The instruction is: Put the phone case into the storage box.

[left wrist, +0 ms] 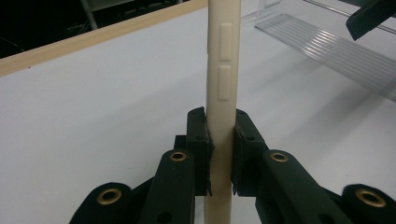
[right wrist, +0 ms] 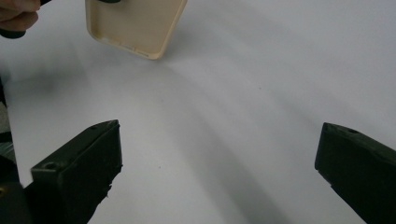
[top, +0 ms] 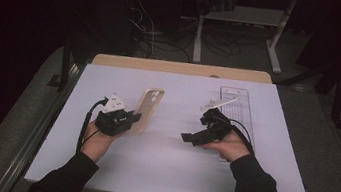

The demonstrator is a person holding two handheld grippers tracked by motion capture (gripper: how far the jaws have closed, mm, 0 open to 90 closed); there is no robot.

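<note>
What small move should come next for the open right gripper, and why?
Probably bring the right gripper across to the phone case. The left gripper already clamps the case's edge and holds it up, while the right fingers stand wide apart, holding nothing, aimed toward the case.

Your phone case [left wrist: 223,93] runs off the top and bottom edges here, and your left gripper [left wrist: 222,154] covers its lower sides.
</note>
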